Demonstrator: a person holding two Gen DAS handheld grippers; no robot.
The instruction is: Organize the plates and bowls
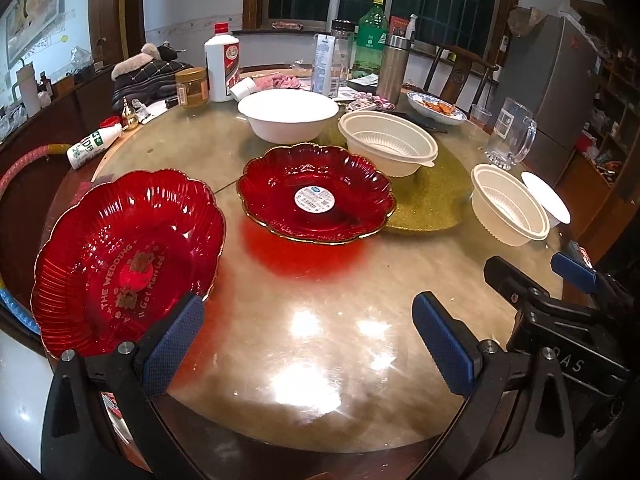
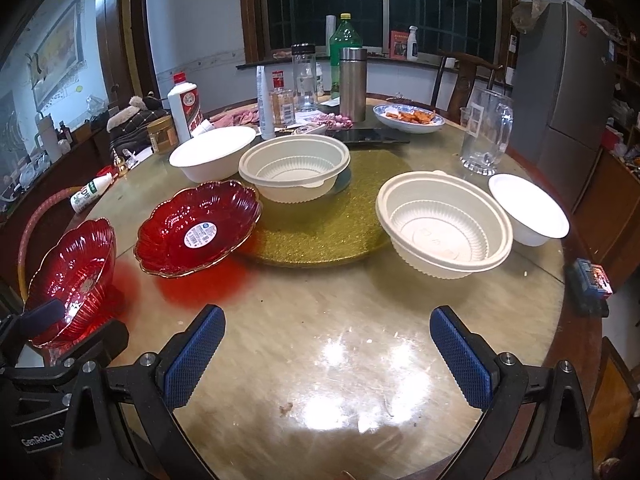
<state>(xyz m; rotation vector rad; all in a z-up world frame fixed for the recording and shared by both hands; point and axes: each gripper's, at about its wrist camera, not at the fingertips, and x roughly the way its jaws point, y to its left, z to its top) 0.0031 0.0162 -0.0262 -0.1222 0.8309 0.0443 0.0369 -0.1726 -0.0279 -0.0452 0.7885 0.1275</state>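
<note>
Both hand-held grippers gape wide w/ nothing held: L hand-held gripper (image 1: 308, 344), R hand-held gripper (image 2: 326, 358), over table (image 2: 320, 360) near edge. Wedding plate (image 1: 124, 260) sits tilted at near-left edge, stickered red plate (image 1: 316, 194) mid-table, ribbed bowl (image 2: 444, 224) toward right, paper bowl (image 1: 288, 114) farther back. Risk: nudging tilted plate could tip it off the edge.
</note>
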